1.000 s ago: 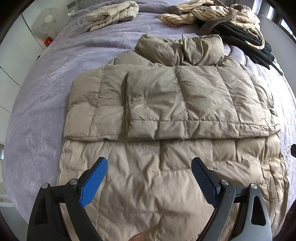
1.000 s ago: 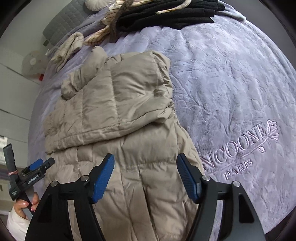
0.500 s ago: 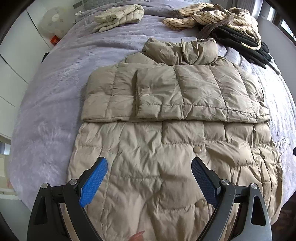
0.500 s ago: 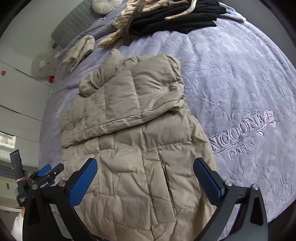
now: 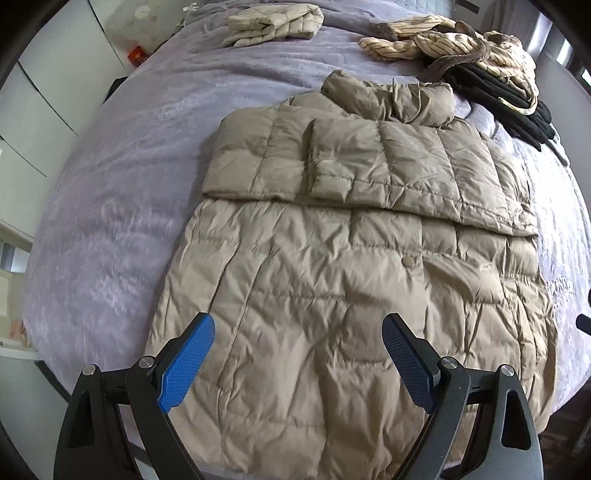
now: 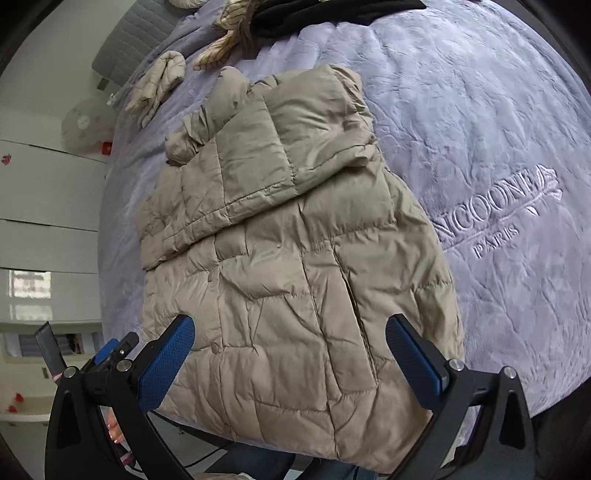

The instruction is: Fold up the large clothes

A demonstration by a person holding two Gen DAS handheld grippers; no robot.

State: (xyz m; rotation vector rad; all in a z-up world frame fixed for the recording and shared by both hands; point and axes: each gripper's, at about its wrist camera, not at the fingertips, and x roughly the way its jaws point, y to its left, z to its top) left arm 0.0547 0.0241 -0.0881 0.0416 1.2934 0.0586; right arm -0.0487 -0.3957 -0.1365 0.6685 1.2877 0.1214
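A beige quilted puffer jacket (image 5: pixel 351 266) lies flat on the lilac bedspread (image 5: pixel 122 206), its sleeves folded across the chest and its hood at the far end. It also shows in the right wrist view (image 6: pixel 288 266). My left gripper (image 5: pixel 299 358) is open and empty, above the jacket's hem toward its left side. My right gripper (image 6: pixel 291 363) is open and empty, above the hem toward its right side. The left gripper (image 6: pixel 110 354) shows at the lower left of the right wrist view.
A folded cream garment (image 5: pixel 273 22) lies at the far left of the bed. A striped cream garment (image 5: pixel 443 44) and black clothes (image 5: pixel 509 103) are piled at the far right. White cupboards (image 6: pixel 44 206) stand left of the bed. The bedspread (image 6: pixel 498 147) carries embroidered lettering.
Both grippers have pulled back toward the hem, so more of the jacket is in view. The right gripper's jaws have opened wider. The jacket has not moved.
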